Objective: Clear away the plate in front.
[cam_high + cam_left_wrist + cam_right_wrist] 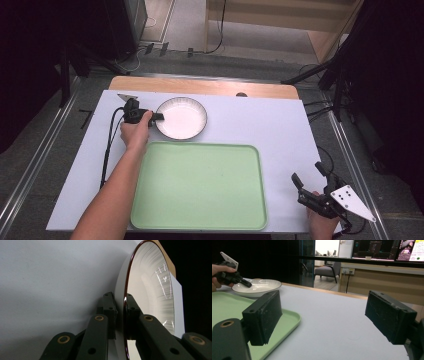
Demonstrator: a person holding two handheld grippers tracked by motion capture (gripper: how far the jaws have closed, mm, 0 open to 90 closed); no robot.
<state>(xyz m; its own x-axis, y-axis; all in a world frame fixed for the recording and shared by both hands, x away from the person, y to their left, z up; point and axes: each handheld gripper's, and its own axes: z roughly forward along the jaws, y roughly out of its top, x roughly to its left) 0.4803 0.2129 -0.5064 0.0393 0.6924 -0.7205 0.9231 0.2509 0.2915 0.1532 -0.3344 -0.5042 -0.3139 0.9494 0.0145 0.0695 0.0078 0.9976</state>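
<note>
1. The left gripper (156, 116) has its jaws narrowed onto the left rim of the white bowl (182, 119). In the left gripper view one pad sits outside the wall and the other inside, with the dark rim edge between them (120, 315). They look closed on the rim or very nearly so.
2. The bowl rests on the white table (280, 125), just beyond the far edge of the green tray (200, 187). Its centre lies to the right of the left gripper's fingertips.
3. The step in hand seems to be gripping the bowl to move it, probably onto the tray. To do it well, the pads should bite deep over the rim, not only at its lip. The lift should be level and slow, since a one-sided grip on a glazed bowl may let it pivot or slip.
4. The right gripper (311, 176) sits at the near right corner, well apart from the bowl. Its jaws are spread wide with nothing between them, and the tray's corner lies to the left of its left pad (263, 315).
5. Count: one bowl, one tray, two grippers, one table.
</note>
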